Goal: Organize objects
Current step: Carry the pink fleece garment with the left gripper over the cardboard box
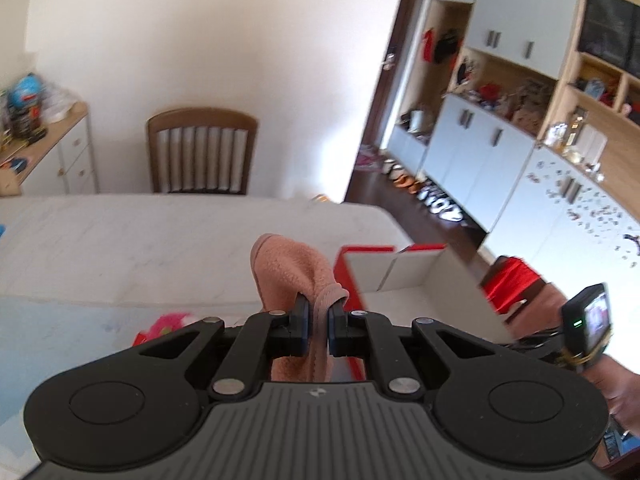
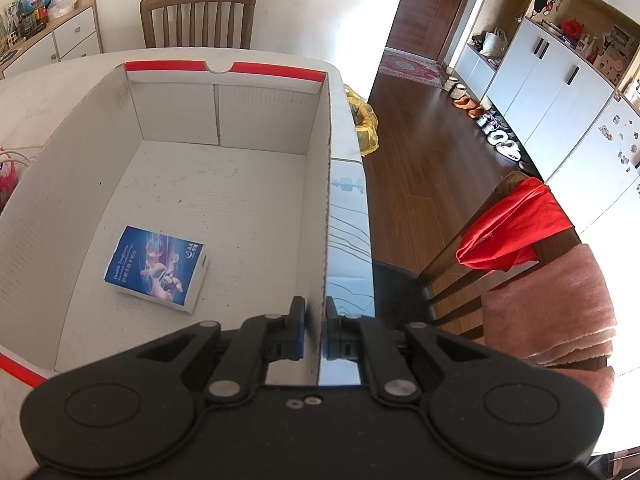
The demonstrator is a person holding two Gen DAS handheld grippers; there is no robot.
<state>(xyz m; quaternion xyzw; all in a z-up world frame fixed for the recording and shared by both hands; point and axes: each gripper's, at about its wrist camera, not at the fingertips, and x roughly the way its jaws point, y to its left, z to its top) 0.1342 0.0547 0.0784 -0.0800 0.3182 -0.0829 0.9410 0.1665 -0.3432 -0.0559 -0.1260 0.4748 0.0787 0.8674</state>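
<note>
My left gripper [image 1: 318, 312] is shut on a pink cloth [image 1: 290, 270], which hangs folded over its fingers above the table, just left of the open box. The red-rimmed white cardboard box [image 1: 404, 268] lies ahead and to the right in the left wrist view. My right gripper [image 2: 316, 312] is shut on the box's right wall [image 2: 326, 216], one finger inside and one outside. Inside the box, a small blue carton [image 2: 156, 268] lies flat on the floor at the near left. The other gripper's camera [image 1: 588, 320] shows at the right of the left wrist view.
The box sits on a pale marble table [image 1: 140, 236]. A wooden chair [image 1: 202, 148] stands at the table's far side. Another chair with a red cloth [image 2: 516, 228] and a pink towel [image 2: 556, 312] stands to the right. A pink toy [image 1: 170, 322] lies at the left.
</note>
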